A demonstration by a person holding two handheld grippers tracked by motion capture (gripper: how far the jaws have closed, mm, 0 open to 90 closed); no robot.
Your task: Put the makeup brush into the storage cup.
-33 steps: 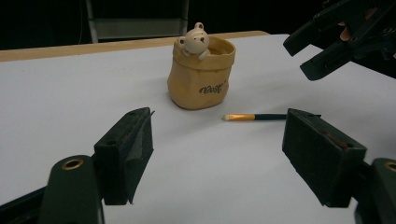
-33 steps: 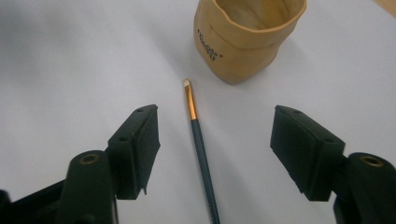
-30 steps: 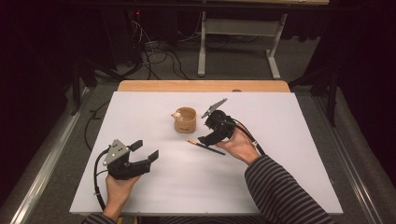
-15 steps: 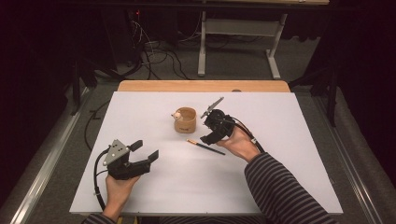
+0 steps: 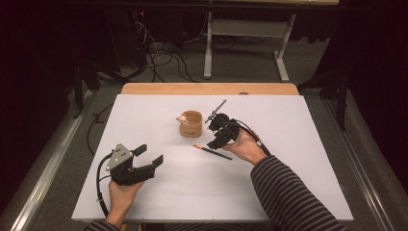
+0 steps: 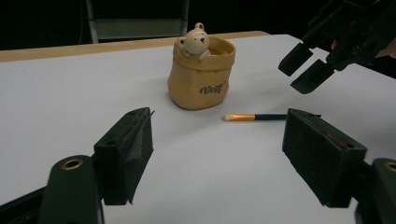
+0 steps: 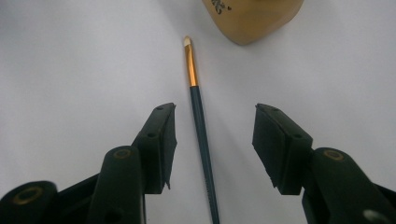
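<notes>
left tongs (image 5: 148,160): agape, low, level | right tongs (image 5: 216,140): agape, angled down

A lab-like recording room — a white counter (image 5: 144,120) under dark walls, loose cables (image 5: 159,57) across grey floor, a metal desk frame (image 5: 245,38) behind — no homely furnishings.

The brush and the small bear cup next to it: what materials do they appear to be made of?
Brush: a thin dark teal handle, probably painted wood or plastic; a shiny orange-gold ferrule that looks like metal; a pale tip of bristles.
Bear cup: tan, shaped like a folded sack, with a smooth matte surface, printed lettering and a cream bear on the rim. It looks like moulded ceramic or resin, though I cannot tell which.
</notes>
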